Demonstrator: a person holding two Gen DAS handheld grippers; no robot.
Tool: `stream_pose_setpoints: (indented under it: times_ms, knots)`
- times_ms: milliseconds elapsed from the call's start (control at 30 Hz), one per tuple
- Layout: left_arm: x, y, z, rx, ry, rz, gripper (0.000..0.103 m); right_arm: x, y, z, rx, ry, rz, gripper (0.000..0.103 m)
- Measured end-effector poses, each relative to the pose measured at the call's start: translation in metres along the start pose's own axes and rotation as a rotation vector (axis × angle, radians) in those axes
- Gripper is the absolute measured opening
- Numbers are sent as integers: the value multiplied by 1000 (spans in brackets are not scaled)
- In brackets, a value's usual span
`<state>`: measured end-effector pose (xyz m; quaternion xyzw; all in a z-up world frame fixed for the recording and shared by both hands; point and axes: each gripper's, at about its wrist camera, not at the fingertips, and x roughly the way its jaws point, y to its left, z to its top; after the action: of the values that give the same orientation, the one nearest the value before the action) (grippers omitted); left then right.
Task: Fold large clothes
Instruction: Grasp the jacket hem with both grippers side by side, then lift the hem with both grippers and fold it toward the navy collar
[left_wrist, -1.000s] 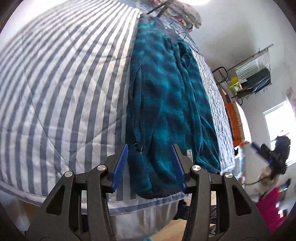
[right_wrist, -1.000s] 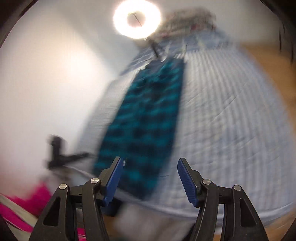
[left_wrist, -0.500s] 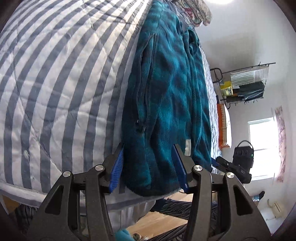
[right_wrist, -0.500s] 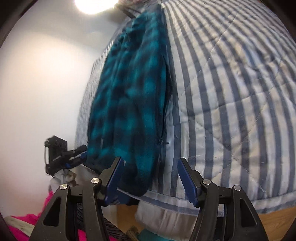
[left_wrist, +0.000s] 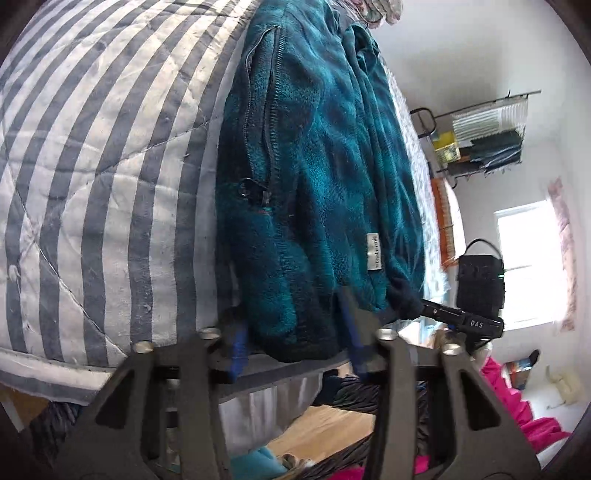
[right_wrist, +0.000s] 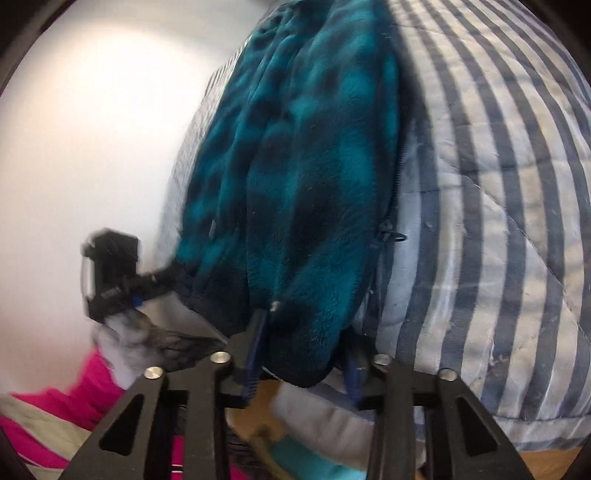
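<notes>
I count one teal fleece jacket (left_wrist: 317, 177), folded lengthwise into a long strip on one striped quilt (left_wrist: 103, 177), its hem at the near edge of the bed. Two grippers are on it, one at each hem corner.

In the left wrist view, the left gripper (left_wrist: 295, 339) has the hem corner by the zipper pull (left_wrist: 245, 184) between its two blue pads (left_wrist: 238, 347); the jaws have just been closing and now pinch the fleece. At three o'clock from it I see the right gripper's black body reaching in to the other corner.

In the right wrist view, the right gripper (right_wrist: 303, 350) has likewise just been closing and is clamped on the hem of the jacket (right_wrist: 295, 166), with the left gripper visible at nine o'clock.

One white label (left_wrist: 375, 251) sits at one o'clock from the left gripper. One wire rack (left_wrist: 487, 129) hangs on the far wall.

Compared with a second ago, both grippers have dropped to the hem; earlier the jaws stood wide with the jacket well ahead, now they have fabric.
</notes>
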<state>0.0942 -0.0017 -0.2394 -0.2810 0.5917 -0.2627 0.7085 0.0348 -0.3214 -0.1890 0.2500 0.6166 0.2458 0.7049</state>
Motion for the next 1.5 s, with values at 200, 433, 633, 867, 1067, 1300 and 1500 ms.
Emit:
stream_pose_setpoints:
  times_ms: [200,433,633,867,1067,1300,1500]
  knots:
    - [-16,-15,0,13,-38,-51,18,-21,5,1,29,-76,103,17]
    - [-10,-17,2,9,-33,-34,17,-15,-6,-1,62,-56,86,16]
    - [-26,-29,3,25,-57,-59,16,-28,-3,2,73,-88,133,15]
    - [-37,-39,15,-26,-80,-131,15,-46,-9,5,140,-147,234,15]
    - [-52,-47,26,-90,-110,-207,15,-70,-11,13,185,-218,312,14]
    - [-63,-56,60,-114,-144,-216,15,-84,12,49,173,-271,320,14]
    - [-65,-71,106,-92,-194,-197,15,-95,19,98,145,-314,262,14]
